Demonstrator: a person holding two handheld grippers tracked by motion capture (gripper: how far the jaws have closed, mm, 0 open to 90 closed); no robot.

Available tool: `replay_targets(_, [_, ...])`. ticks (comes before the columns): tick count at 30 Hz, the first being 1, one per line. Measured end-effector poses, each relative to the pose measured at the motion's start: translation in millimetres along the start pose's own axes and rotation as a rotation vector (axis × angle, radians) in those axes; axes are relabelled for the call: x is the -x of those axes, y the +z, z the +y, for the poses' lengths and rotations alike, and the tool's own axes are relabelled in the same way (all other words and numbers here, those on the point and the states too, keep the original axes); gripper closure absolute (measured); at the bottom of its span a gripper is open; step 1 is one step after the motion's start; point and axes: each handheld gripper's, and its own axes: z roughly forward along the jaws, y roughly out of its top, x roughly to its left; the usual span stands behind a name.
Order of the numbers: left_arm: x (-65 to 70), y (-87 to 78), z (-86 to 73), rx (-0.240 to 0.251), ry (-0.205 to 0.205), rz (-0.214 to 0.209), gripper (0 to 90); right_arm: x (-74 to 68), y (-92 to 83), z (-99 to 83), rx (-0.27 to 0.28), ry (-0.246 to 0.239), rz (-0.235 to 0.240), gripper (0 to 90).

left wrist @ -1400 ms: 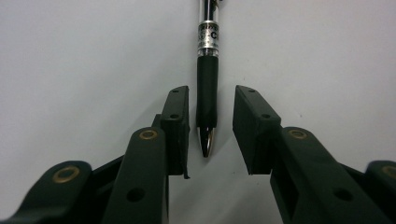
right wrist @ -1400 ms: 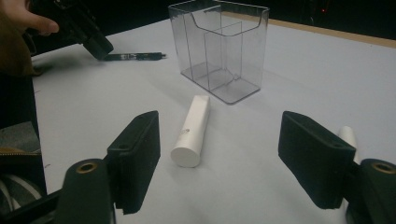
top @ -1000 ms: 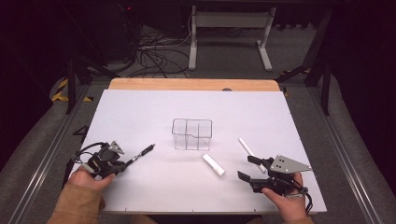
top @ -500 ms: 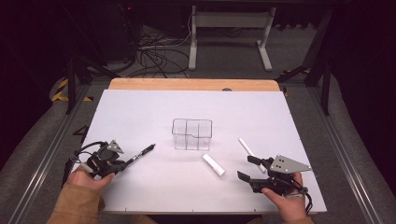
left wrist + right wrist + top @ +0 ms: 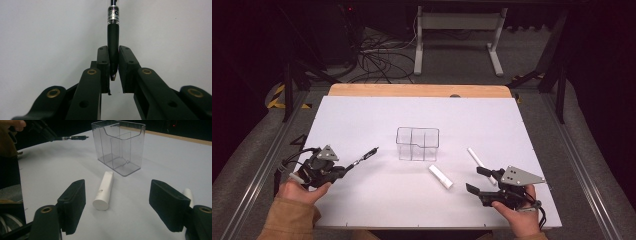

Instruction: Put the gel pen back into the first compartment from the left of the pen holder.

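Left gripper: the left gripper point(image 5: 343, 170) sits at the near-left of the white desk point(image 5: 362, 120), held by the person's left hand point(image 5: 301, 189); its fingers point(image 5: 103, 67) are closed on a black pen with a clear barrel point(image 5: 113, 42).
Pen: in the high view it sticks out from the left gripper toward the middle of the desk, its far end point(image 5: 371, 151) lifted off the surface or just above it, I cannot tell which.
Right gripper: the right gripper point(image 5: 479, 181) rests at the near-right, in the person's right hand point(image 5: 519, 220); its fingers point(image 5: 72, 205) are spread wide with nothing between them.
Organizer: a clear plastic box with inner dividers point(image 5: 417, 144) stands upright mid-desk.
Short white cylinder: a stubby white cylinder point(image 5: 103, 190) lies flat on the desk between the box and the right gripper.
Thin white stick: a slimmer white stick point(image 5: 475, 158) lies just beyond the right gripper, right of the box.
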Motion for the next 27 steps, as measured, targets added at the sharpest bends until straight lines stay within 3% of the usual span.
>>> replay_targets(4, [3.2, -7.2, 3.2, 0.019, 0.014, 0.003, 80.4, 0.1, -0.3, 0.5, 0.002, -0.002, -0.003, 30.3])
replay_targets(13, [11.8, -25.3, 23.6, 0.028, 0.077, -0.039, 80.3, -1.7, -1.0, 8.9, 0.003, -0.029, 0.001, 30.8])
replay_targets(19, [18.1, -37.0, 40.7, 0.053, 0.130, -0.082, 80.3, -2.7, -0.8, 23.6, 0.000, -0.066, 0.007, 31.2])
replay_targets(27, [32.4, -41.2, 64.1, 0.038, 0.212, -0.125, 80.2, -8.1, 6.4, 48.2, -0.002, -0.130, 0.037, 32.6])
